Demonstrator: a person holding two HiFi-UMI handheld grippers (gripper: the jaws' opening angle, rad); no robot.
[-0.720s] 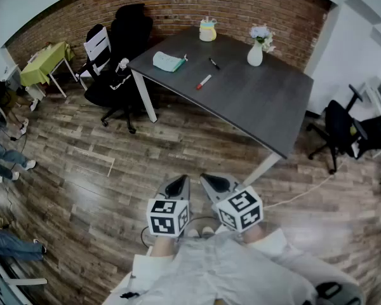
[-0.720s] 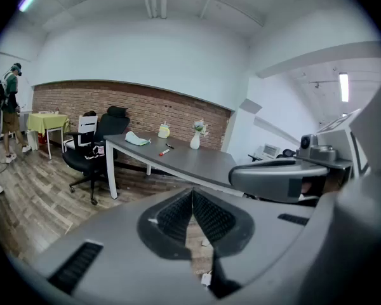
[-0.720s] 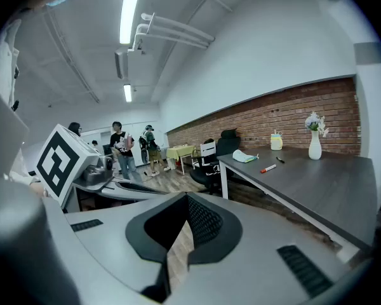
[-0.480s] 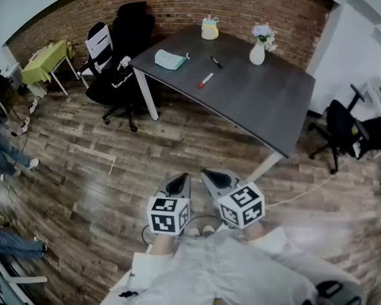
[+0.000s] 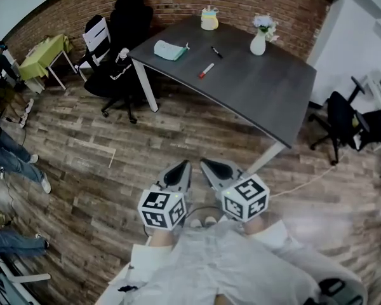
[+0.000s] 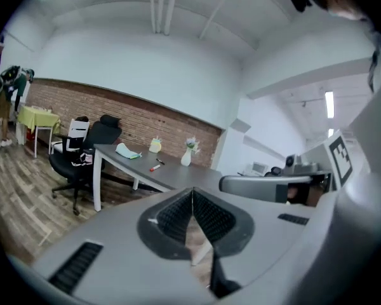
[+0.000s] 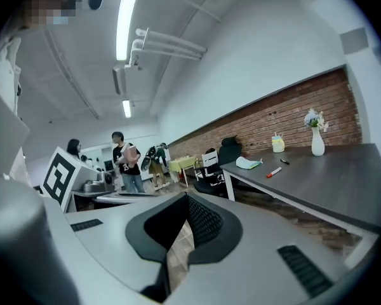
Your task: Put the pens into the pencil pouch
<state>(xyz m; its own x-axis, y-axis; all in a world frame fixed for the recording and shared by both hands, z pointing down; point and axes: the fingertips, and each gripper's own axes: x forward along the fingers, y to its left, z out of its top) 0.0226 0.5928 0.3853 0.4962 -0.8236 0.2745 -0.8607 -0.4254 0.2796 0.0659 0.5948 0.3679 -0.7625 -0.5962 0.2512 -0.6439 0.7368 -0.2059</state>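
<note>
The teal pencil pouch [image 5: 167, 50] lies near the far left corner of the dark grey table [image 5: 267, 88]. A red pen [image 5: 206, 70] and a black pen [image 5: 215, 53] lie loose to its right. Both grippers are held close to my body over the wood floor, well short of the table. My left gripper [image 5: 183, 167] and right gripper [image 5: 206, 164] are shut and hold nothing. The left gripper view shows the left gripper [image 6: 192, 192] with pouch [image 6: 128, 150] and red pen [image 6: 155, 167] far off. The right gripper view shows the right gripper [image 7: 186, 199], pouch [image 7: 248, 163] and red pen [image 7: 274, 171].
A yellow cup [image 5: 209, 19] and a white vase [image 5: 258, 43] stand at the table's far edge. Black office chairs [image 5: 124, 37] and a white chair [image 5: 98, 43] stand left of the table, another chair [image 5: 343, 122] to the right. People [image 5: 13, 157] stand at the left. A cable [image 5: 305, 186] crosses the floor.
The head view has shifted a little, so the table sits slightly higher in the picture. Both grippers stay shut near my body. The person at the left has stepped along.
</note>
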